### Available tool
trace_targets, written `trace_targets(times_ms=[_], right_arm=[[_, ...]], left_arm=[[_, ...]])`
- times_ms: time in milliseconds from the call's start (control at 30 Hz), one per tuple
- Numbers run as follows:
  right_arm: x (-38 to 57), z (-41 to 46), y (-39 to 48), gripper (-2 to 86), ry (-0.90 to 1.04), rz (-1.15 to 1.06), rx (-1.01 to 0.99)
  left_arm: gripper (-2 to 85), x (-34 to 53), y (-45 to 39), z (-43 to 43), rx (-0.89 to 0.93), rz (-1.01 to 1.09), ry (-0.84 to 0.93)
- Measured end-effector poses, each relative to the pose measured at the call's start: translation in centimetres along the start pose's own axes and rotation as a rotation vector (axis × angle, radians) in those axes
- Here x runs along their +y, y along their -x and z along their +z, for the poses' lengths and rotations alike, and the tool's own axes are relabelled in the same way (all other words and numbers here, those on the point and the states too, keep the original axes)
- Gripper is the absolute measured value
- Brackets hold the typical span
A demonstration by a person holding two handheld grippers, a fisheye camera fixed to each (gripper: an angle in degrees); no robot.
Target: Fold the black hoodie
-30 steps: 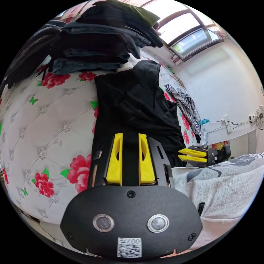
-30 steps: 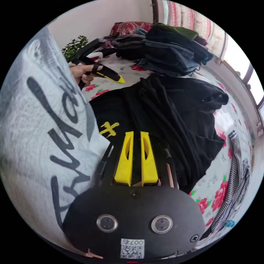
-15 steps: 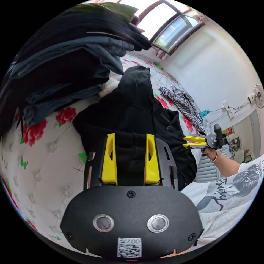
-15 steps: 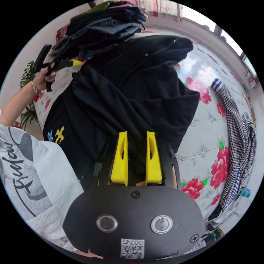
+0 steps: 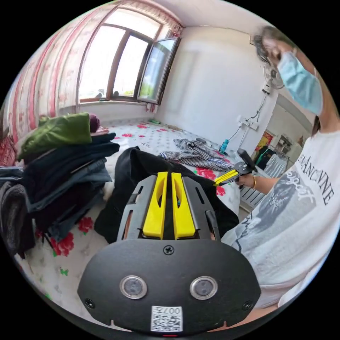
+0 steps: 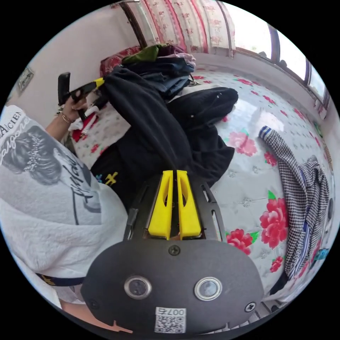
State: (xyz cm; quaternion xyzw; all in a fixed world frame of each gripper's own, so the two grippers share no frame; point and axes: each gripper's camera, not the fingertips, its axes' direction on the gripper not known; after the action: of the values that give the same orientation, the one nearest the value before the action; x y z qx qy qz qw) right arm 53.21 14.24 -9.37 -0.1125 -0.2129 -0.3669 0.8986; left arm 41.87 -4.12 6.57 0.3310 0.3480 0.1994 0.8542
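While both grippers lift it, the hoodie (image 6: 159, 131) hangs as a dark, sagging band from the upper left of the right gripper view down to centre frame, its lower mass and hood resting on the floral bed (image 6: 255, 124). In that view the left gripper (image 6: 92, 84) sits at upper left with black cloth at its yellow tips; the right gripper (image 6: 174, 202) occupies lower centre, jaws drawn almost together, with the fabric running to their tips. Whether cloth lies between them cannot be told, though the draped span suggests it.

In the left gripper view the left gripper (image 5: 165, 202) shows jaws nearly closed at centre, hoodie (image 5: 134, 170) bunched just beyond and between the tips. The right gripper (image 5: 226, 176) appears at centre right, held in a hand (image 5: 246, 180), its jaws close together.

Judged from the deep folds and droop, the fabric is soft, thick and moderately heavy; it will not hold a crease unaided and will slump wherever unsupported. Holds at seamed edges, such as the shoulders or hem corners, would likely spread it flattest. A stack (image 5: 60, 166) of folded clothes stands just beside the hoodie at centre left, and a checked shirt (image 6: 301, 198) lies well apart at right.
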Motion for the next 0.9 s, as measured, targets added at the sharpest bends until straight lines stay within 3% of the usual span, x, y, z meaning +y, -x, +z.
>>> trace_targets(times_ms=[67, 200, 333, 500, 667, 800, 900], right_arm=[[0.8, 1.7, 0.4, 0.1, 0.051, 0.000, -0.057], [2.4, 9.2, 1.0, 0.2, 0.209, -0.027, -0.116], [3.9, 14.7, 0.0, 0.8, 0.332, 0.003, -0.115], [4.4, 10.2, -3.0, 3.3, 0.260, 0.037, -0.080], [10.2, 5.4, -9.2, 5.1, 0.186, 0.255, 0.022], [14.2, 7.2, -12.3, 4.3, 0.261, 0.337, 0.043], [15.6, 9.1, -14.7, 1.7, 0.338, 0.372, 0.175]], left_arm=[[-0.4, 3.1, -0.6, -0.1, -0.073, -0.057, 0.080], [-0.2, 15.2, 2.4, 3.6, -0.161, -0.400, 0.339], [-0.2, 23.1, 4.5, 6.2, -0.090, -0.677, 0.449], [-0.3, 23.1, 3.5, 5.5, -0.079, -0.597, 0.470], [-0.5, 24.0, 2.2, 3.6, -0.128, -0.537, 0.547], [1.6, 22.4, 3.6, 2.6, -0.164, -0.543, 0.453], [4.6, 20.0, 5.1, 5.4, -0.134, -0.510, 0.418]])
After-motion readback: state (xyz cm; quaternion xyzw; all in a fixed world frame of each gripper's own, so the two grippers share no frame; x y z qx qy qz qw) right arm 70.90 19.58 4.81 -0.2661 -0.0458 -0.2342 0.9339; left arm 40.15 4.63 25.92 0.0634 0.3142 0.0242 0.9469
